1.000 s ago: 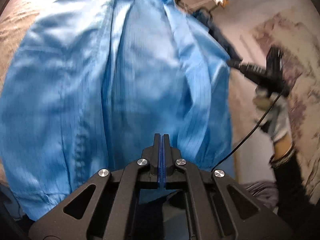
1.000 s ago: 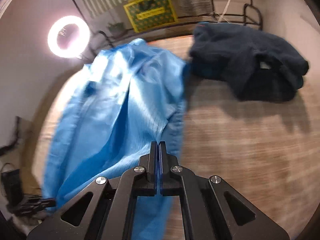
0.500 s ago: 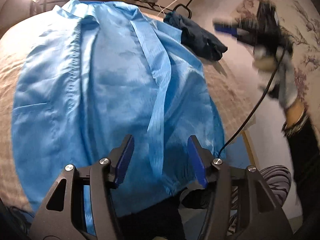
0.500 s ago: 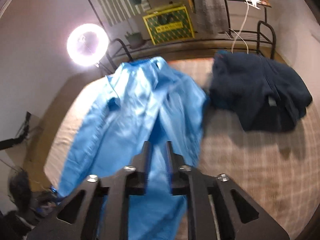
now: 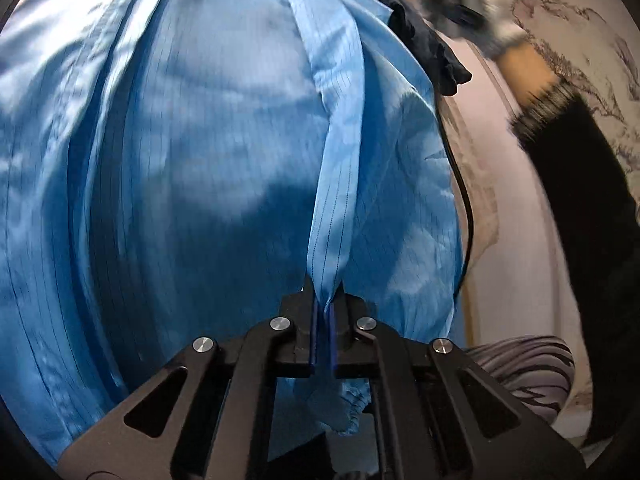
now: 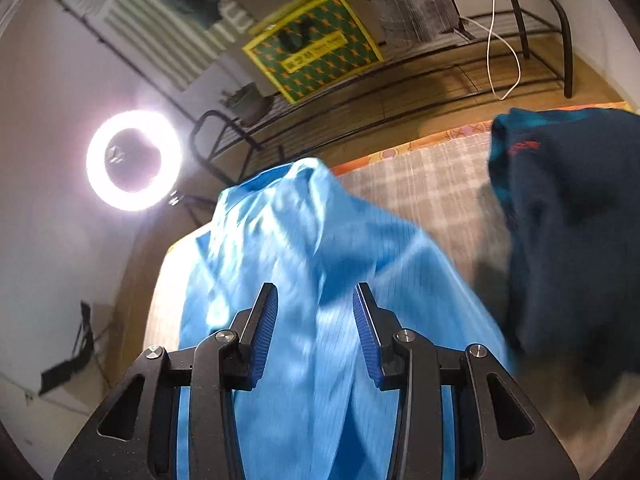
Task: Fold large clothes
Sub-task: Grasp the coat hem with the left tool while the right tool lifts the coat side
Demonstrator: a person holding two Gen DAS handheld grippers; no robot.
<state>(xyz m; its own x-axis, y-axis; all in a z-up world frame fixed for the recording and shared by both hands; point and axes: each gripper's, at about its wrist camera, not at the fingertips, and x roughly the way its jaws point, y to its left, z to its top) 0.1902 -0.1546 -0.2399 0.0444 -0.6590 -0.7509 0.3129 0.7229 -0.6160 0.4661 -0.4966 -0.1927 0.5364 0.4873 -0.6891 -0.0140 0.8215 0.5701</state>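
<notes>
L gripper [image 5: 325, 300]: jaws pinched tight on a fold of the blue garment [image 5: 200, 160], cloth strip running up from the pads; pointing down & fwd.
R gripper [image 6: 316, 300]: jaws partway apart & opening, nothing pressed between pads, garment only beneath.
R forearm [image 5: 528, 76]: far right in L view, blurred, bare wrist above dark sleeve [image 5: 580, 184].

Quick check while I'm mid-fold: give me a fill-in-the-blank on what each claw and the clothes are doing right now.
1. The left claw is shut on a strip of the ____ garment.
2. The right claw has its jaws ____, nothing pinched between them.
3. The dark garment lies to the ____ of the blue one in the right wrist view.
4. The glowing lamp is shaped like a ____.

Missing words: blue; opening; right; ring
</notes>
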